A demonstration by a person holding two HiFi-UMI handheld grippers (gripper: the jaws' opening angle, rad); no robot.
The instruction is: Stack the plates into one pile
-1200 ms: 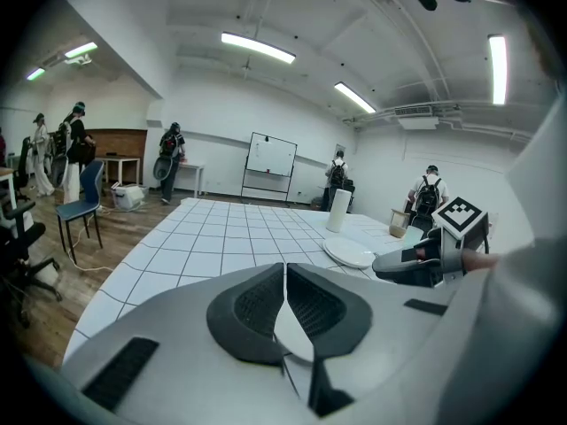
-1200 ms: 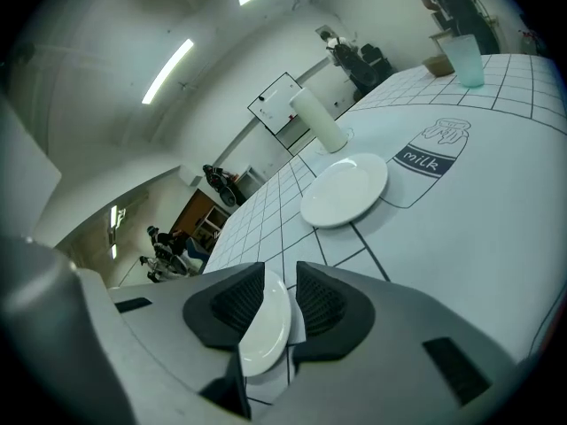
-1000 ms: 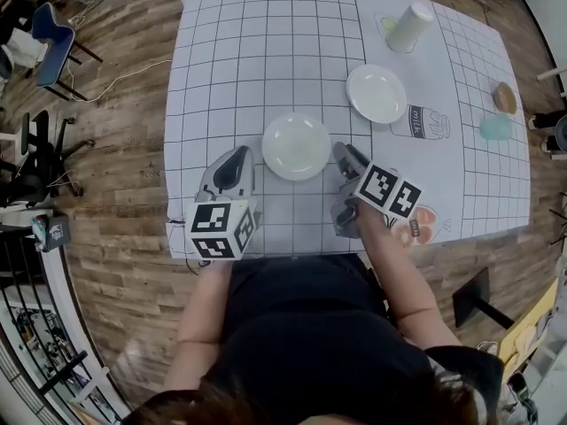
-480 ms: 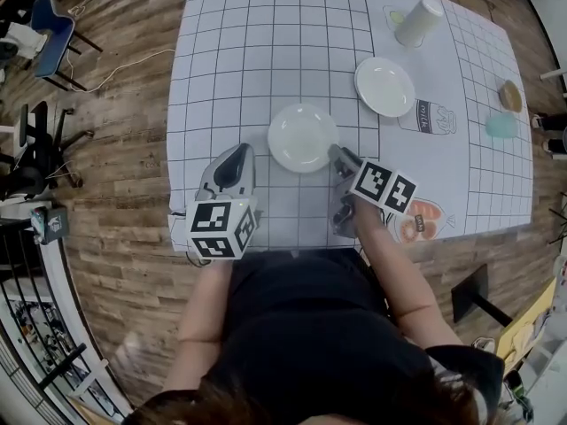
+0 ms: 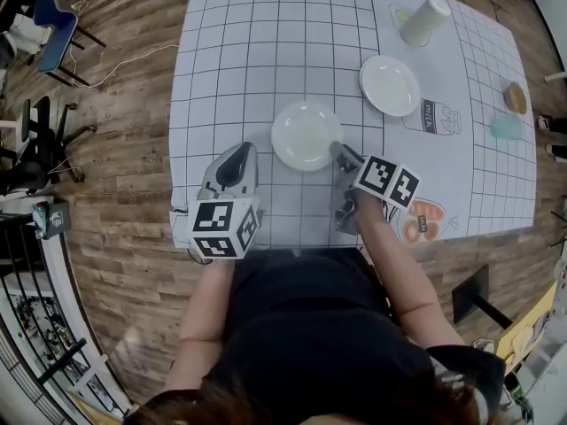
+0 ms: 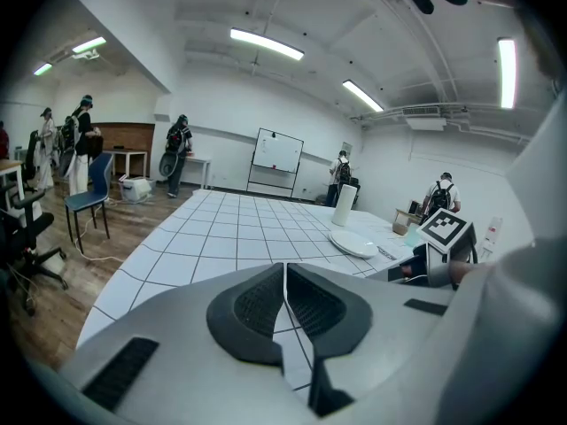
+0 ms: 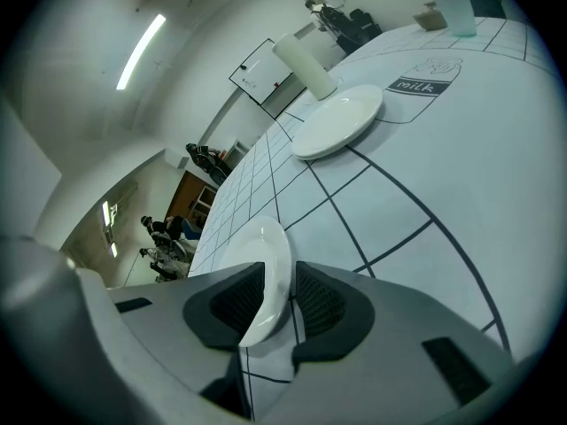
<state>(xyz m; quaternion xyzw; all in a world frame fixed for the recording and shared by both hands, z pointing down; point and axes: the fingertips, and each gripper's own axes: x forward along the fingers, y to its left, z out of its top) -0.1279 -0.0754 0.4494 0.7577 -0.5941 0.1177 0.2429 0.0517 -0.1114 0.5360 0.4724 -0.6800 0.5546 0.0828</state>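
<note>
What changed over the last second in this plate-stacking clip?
The right gripper moved left onto the near plate's right rim, and its jaws have just been closing on that rim. The plate itself has not left the table. The left gripper, shut and empty, the far plate and the cup stayed put.
</note>
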